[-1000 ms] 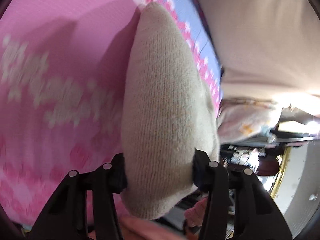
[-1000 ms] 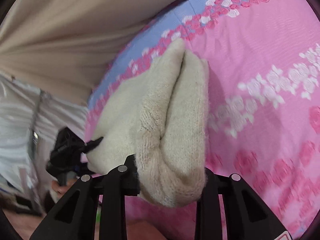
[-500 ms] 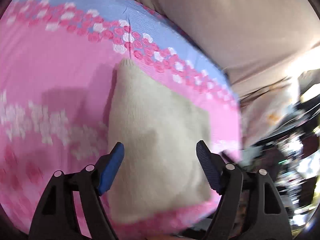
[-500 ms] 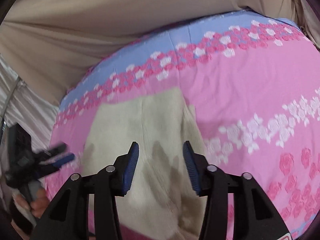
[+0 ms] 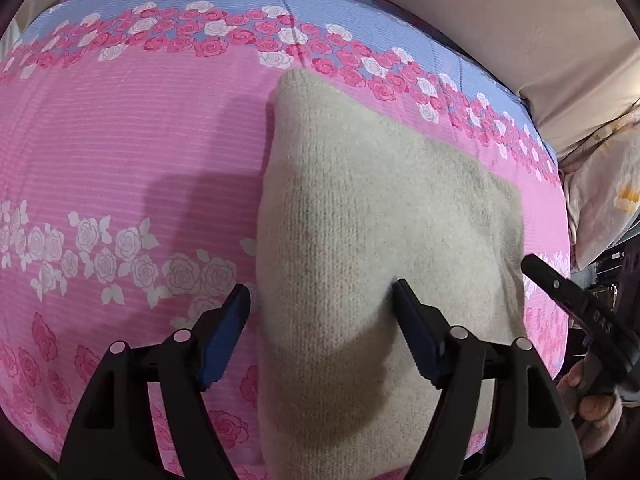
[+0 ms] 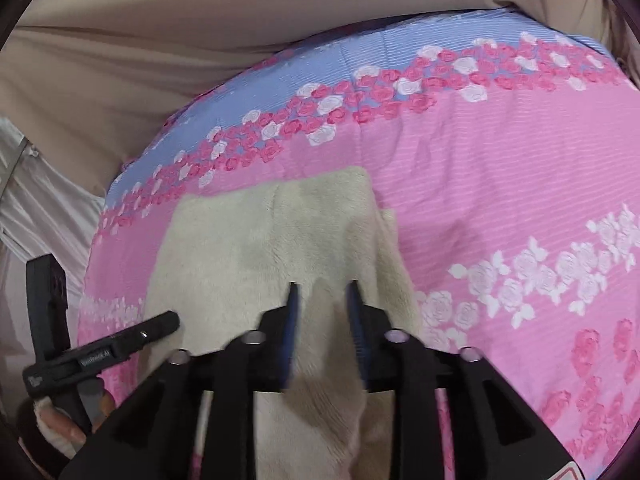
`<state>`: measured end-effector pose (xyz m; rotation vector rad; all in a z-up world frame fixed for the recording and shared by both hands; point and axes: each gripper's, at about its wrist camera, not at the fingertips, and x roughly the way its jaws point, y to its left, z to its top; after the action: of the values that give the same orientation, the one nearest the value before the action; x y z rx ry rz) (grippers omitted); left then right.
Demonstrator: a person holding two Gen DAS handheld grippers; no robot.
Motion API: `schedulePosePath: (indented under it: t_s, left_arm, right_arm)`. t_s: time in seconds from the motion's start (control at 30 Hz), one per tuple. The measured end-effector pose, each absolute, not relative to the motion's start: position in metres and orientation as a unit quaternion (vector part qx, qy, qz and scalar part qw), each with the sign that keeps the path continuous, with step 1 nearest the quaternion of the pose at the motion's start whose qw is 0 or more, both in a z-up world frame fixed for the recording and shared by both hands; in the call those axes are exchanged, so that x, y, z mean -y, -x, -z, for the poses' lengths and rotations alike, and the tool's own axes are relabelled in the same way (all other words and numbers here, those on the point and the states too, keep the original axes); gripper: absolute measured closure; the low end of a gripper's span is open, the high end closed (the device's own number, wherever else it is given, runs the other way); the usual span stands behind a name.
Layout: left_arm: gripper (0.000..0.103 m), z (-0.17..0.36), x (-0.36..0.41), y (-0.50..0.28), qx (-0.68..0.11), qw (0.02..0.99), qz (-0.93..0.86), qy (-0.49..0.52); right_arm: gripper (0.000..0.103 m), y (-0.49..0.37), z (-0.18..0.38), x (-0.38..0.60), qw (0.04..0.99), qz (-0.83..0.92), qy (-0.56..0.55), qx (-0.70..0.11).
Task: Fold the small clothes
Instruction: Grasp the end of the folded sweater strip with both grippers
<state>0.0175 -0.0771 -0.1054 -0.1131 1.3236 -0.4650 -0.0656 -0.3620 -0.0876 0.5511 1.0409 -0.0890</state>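
The folded beige knit garment point(image 5: 360, 240) runs off the bottom edge in both wrist views, near end unseen. The right gripper's blue-padded fingers point(image 6: 290, 320) are motion-blurred, so can't tell their contact with it.

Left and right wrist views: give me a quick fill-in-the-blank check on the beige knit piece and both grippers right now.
1. The beige knit garment lies on a bedspread whose main colour is ____.
2. The left gripper has its jaws ____, clamping nothing.
3. The right gripper hovers over the ____.
4. The bedspread's far border strip is ____.

Missing words: pink; open; garment; blue
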Motion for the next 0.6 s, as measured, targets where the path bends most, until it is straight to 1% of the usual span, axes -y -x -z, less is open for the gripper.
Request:
schedulePosePath:
  t_s: [0.03,0.1,0.13,0.2,0.3,0.47,0.57,0.6]
  left_arm:
    - [0.032,0.107,0.078,-0.016,-0.611,0.761,0.213,0.054]
    - [0.031,0.104,0.079,-0.014,-0.613,0.758,0.214,0.06]
    - [0.03,0.104,0.078,-0.014,-0.614,0.758,0.214,0.06]
    - [0.028,0.105,0.077,-0.013,-0.618,0.753,0.218,0.066]
    - [0.019,0.11,0.069,-0.014,-0.627,0.739,0.224,0.101]
    - [0.018,0.148,0.037,-0.017,-0.67,0.661,0.226,0.251]
    - [0.017,0.163,0.032,-0.016,-0.679,0.631,0.23,0.295]
    - [0.019,0.163,0.033,-0.017,-0.679,0.63,0.234,0.296]
  right_arm:
    - [0.053,0.071,0.092,0.365,0.829,0.05,-0.26,-0.493]
    - [0.045,0.083,0.103,0.372,0.821,0.069,-0.268,-0.5]
    - [0.043,0.087,0.109,0.377,0.814,0.075,-0.277,-0.504]
    - [0.042,0.1,0.122,0.386,0.799,0.074,-0.308,-0.511]
    - [0.039,0.111,0.138,0.395,0.78,0.05,-0.368,-0.503]
    - [0.038,0.115,0.164,0.395,0.732,-0.037,-0.48,-0.482]
    - [0.034,0.115,0.181,0.389,0.711,-0.05,-0.523,-0.468]
    - [0.034,0.113,0.185,0.387,0.707,-0.054,-0.531,-0.465]
